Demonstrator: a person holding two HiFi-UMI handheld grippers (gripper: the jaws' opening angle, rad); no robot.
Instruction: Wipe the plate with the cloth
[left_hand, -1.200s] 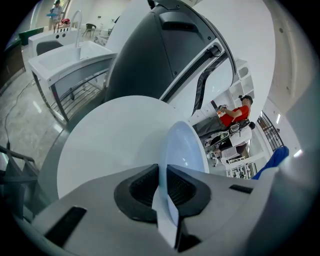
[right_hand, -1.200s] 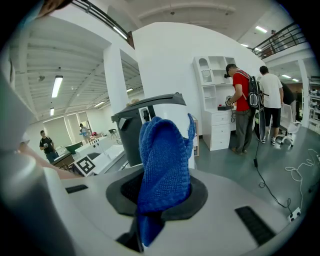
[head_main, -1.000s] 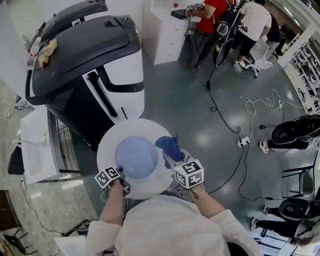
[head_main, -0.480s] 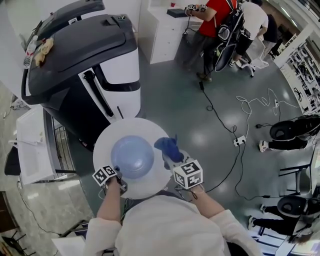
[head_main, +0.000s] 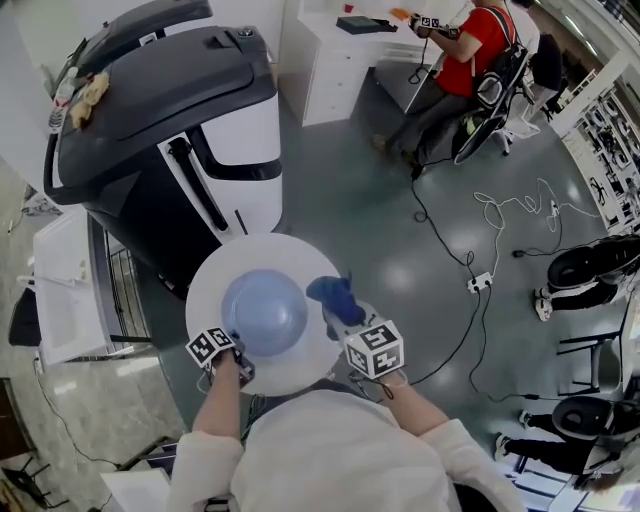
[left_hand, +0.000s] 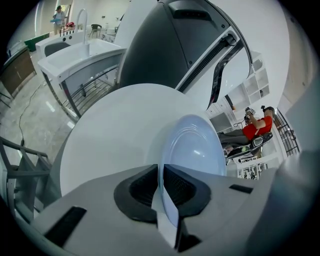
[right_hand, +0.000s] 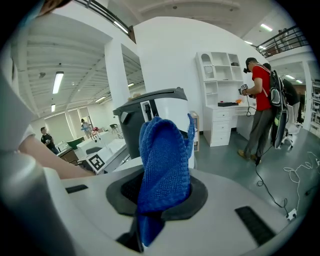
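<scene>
A pale blue plate (head_main: 264, 312) (left_hand: 196, 150) is held over a round white table (head_main: 300, 262). My left gripper (head_main: 236, 350) (left_hand: 161, 192) is shut on the plate's near rim, at its lower left in the head view. My right gripper (head_main: 338, 312) (right_hand: 162, 192) is shut on a blue knitted cloth (head_main: 337, 297) (right_hand: 164, 170). The cloth stands up out of the jaws, just right of the plate's edge. Whether it touches the plate I cannot tell.
A large black and white machine (head_main: 170, 120) stands behind the table. A white sink unit (left_hand: 80, 60) is at the left. A person in red (head_main: 470, 55) sits at a white desk at the back. Cables (head_main: 470, 270) and office chairs (head_main: 590, 265) lie on the grey floor to the right.
The plate and both grippers have hardly moved in the picture. In the background the person in red has gone from standing to sitting, and the other people have left the view.
</scene>
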